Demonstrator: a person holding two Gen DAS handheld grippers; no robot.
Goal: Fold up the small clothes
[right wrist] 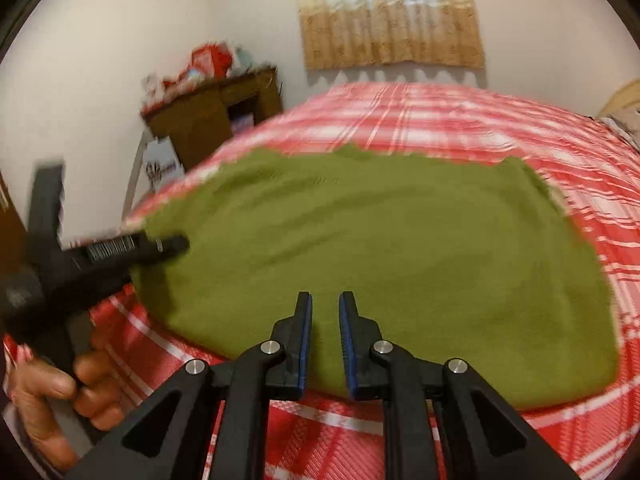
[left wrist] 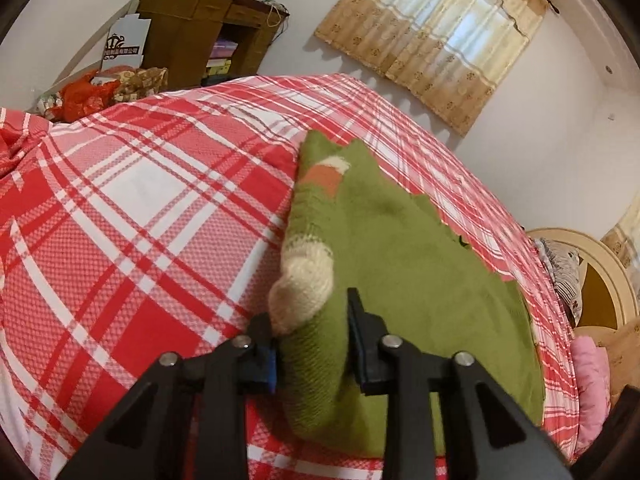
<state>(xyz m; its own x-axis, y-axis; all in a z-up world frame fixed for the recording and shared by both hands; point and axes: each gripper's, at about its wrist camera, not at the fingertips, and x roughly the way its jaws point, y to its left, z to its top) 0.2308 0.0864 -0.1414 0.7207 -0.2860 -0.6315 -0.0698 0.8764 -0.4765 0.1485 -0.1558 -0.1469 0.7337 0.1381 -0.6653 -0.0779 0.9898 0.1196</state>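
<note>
Nearest, at the bottom middle of the left wrist view, the left tool point(left wrist: 312, 332) has a bunched fold of the green knitted sweater point(left wrist: 400, 248) between its jaws, with the cream cuff point(left wrist: 304, 284) of a sleeve lying against the left finger; the pads look closed on the knit. In the right wrist view the right tool point(right wrist: 325, 316) hovers at the sweater's near edge, its jaws narrowed but with a clear gap and nothing between them. The person's hand point(right wrist: 60, 396) holds the left tool at the lower left of that frame, at the sweater's left edge. The garment lies flat on the red plaid bed point(left wrist: 140, 200), its long side running left to right in front of the right tool. So the left hand is nearer the sleeve; folding it across, I judge, falls to it.
</note>
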